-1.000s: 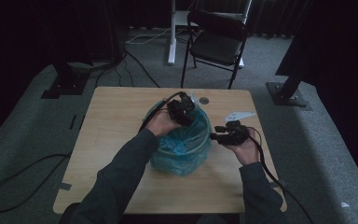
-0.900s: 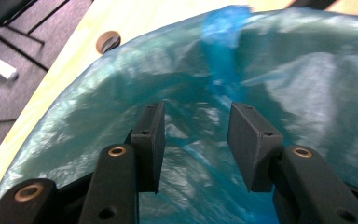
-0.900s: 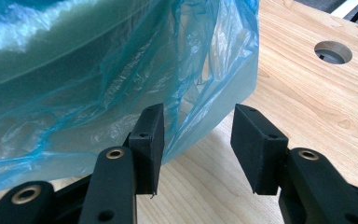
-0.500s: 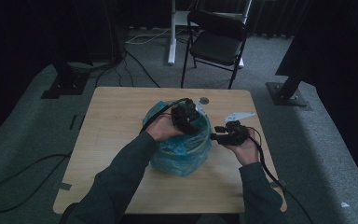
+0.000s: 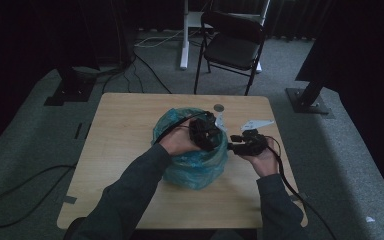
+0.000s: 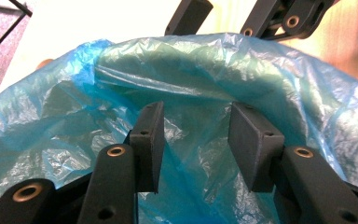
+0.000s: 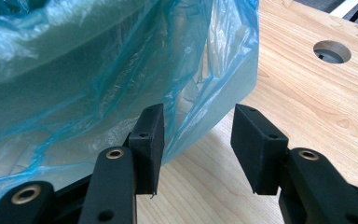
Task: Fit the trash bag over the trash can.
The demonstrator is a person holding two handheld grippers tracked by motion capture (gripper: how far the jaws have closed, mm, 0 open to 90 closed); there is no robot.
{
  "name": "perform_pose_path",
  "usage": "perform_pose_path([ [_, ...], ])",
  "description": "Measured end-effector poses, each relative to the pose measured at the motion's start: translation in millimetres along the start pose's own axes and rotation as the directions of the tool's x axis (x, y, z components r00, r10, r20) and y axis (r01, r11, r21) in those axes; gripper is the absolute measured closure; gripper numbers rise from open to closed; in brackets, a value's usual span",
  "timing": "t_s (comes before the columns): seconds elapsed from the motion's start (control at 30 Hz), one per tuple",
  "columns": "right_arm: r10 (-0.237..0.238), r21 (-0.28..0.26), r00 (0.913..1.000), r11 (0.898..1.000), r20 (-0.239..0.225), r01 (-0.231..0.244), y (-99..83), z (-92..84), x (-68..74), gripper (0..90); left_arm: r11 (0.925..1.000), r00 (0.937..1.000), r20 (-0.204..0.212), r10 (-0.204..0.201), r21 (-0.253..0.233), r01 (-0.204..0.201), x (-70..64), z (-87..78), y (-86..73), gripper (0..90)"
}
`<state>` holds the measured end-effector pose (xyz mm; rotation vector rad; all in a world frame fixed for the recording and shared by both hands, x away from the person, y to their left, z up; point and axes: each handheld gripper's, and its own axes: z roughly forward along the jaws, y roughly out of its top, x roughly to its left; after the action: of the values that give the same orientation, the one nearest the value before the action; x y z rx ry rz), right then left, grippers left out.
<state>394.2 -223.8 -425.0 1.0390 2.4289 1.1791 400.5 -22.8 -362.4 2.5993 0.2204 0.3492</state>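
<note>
Sitting mid-worktop (image 5: 130, 130), blue bin liner (image 5: 195, 160) draped over a round bin. Reaching in over the rim, left gripper (image 6: 196, 140), jaws parted around empty air inside the bag. Waiting just outside at 3 o'clock, right gripper (image 7: 198, 140), jaws apart, grasping nothing. Since a second ago, left gripper drifting toward 3 o'clock, probably seeking the far liner edge.

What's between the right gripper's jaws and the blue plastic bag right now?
Nothing. In the right gripper view the right gripper stands open just beside the blue plastic bag, with bare wooden table showing under the gap.
</note>
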Motion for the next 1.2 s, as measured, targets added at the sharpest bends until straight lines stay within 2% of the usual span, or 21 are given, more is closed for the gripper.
perform_pose_path([
  [0.17, -0.001, 0.001, 1.0, 1.0, 0.0, 0.001, -0.2, 0.2, -0.2, 53.5, 0.9997, 0.9998, -0.018, 0.003, 0.025, -0.003, 0.2, 3.6, -0.8, 55.7],
  [0.3, 0.001, -0.001, 1.0, 1.0, 0.0, -0.001, -0.2, -0.3, -0.3, 53.5, 1.0, 0.9996, -0.028, 0.0, 0.004, 0.0, 0.8, 0.1, -1.3, 55.7],
  [0.4, 0.003, -0.002, 1.0, 1.0, 0.001, -0.003, -0.4, -0.8, -0.8, 53.6, 0.9989, 0.9979, -0.056, -0.031, -0.038, 0.029, 5.6, -11.2, -3.4, 55.7],
  [0.5, 0.004, -0.003, 1.0, 1.0, 0.002, -0.004, -0.5, -1.2, -1.3, 53.5, 0.9944, 0.9923, -0.095, -0.079, -0.077, 0.072, 12.6, -22.8, -9.1, 55.7],
  [0.7, 0.002, -0.005, 1.0, 1.0, 0.004, -0.002, -0.7, -1.6, -2.4, 53.5, 0.9801, 0.9727, -0.169, -0.159, -0.146, 0.135, 23.7, -46.1, -25.5, 55.7],
  [0.87, 0.007, -0.008, 1.0, 1.0, 0.006, -0.006, -0.4, -3.2, -2.9, 53.4, 0.9605, 0.9514, -0.209, -0.227, -0.21, 0.183, 30.3, -62.9, -40.9, 55.7],
  [0.9, 0.007, -0.008, 1.0, 1.0, 0.006, -0.006, -0.4, -3.2, -2.9, 53.4, 0.9605, 0.9514, -0.209, -0.227, -0.21, 0.183, 30.3, -62.9, -40.9, 55.7],
  [0.93, 0.009, -0.008, 0.9999, 1.0, 0.006, -0.009, -0.3, -3.7, -2.9, 53.4, 0.9532, 0.9427, -0.221, -0.25, -0.227, 0.2, 32.9, -67.2, -47.6, 55.7],
  [0.97, 0.009, -0.011, 0.9999, 1.0, 0.007, -0.009, -0.4, -4.5, -3.2, 53.4, 0.9498, 0.9386, -0.226, -0.261, -0.234, 0.207, 34.0, -69.0, -50.1, 55.7],
  [1.0, 0.009, -0.012, 0.9999, 1.0, 0.007, -0.008, -0.4, -4.7, -3.5, 53.4, 0.9419, 0.9326, -0.225, -0.282, -0.249, 0.225, 35.9, -71.4, -54.4, 55.7],
  [1.07, 0.011, -0.013, 0.9999, 1.0, 0.008, -0.01, -0.6, -5.0, -4.1, 53.4, 0.9293, 0.927, -0.209, -0.311, -0.272, 0.25, 39.0, -74.4, -60.4, 55.7],
  [1.17, 0.011, -0.012, 0.9999, 1.0, 0.009, -0.011, -0.9, -5.2, -4.6, 53.4, 0.9156, 0.9139, -0.216, -0.344, -0.293, 0.275, 42.8, -78.3, -68.9, 55.2],
  [1.2, 0.011, -0.012, 0.9999, 1.0, 0.009, -0.011, -0.9, -5.3, -4.7, 53.4, 0.9132, 0.9116, -0.219, -0.348, -0.299, 0.277, 43.6, -79.7, -70.8, 55.2],
])
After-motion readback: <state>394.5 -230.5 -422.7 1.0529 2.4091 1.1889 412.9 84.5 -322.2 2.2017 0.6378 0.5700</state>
